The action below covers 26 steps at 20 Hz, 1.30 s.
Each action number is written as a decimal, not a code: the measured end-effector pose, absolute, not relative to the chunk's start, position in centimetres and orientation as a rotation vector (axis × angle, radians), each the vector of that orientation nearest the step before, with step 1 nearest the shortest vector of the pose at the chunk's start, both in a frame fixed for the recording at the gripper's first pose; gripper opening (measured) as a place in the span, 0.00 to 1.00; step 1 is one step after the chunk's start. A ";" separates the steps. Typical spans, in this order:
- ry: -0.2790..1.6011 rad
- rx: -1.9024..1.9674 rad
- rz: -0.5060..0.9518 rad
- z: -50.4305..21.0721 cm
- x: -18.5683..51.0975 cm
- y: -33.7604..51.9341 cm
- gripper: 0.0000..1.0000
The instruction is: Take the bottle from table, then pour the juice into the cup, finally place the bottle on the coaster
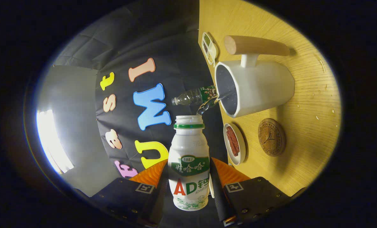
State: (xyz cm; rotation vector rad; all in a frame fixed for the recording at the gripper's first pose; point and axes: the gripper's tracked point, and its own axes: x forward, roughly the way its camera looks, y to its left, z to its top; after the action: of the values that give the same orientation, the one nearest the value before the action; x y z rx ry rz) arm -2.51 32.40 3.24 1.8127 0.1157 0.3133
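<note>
Gripper view: wooden table (305, 95) rolled sideways, white cup (261, 87) with wooden handle beyond the fingers. Gripper (188, 182) clamped on the white bottle (189, 158), both fingers pressing its sides, liquid streaming from its mouth into the cup. Cork coaster (271, 137) beside cup, bare.

Black cloth wall (163, 47), wooden table (305, 104), and perhaps a bright window (50, 142).

White bottle (188, 161) uncapped, tipped toward cup (253, 87)
</note>
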 end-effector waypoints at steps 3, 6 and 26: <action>0.118 1.818 0.311 3.3 -2.4 32.5 0.66; 0.102 1.831 0.310 3.5 -2.6 32.1 0.66; 0.096 2.010 0.242 3.7 -1.8 30.7 0.66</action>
State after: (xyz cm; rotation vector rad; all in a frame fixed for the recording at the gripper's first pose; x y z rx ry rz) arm -1.77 30.73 3.66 2.0099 0.0956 0.2422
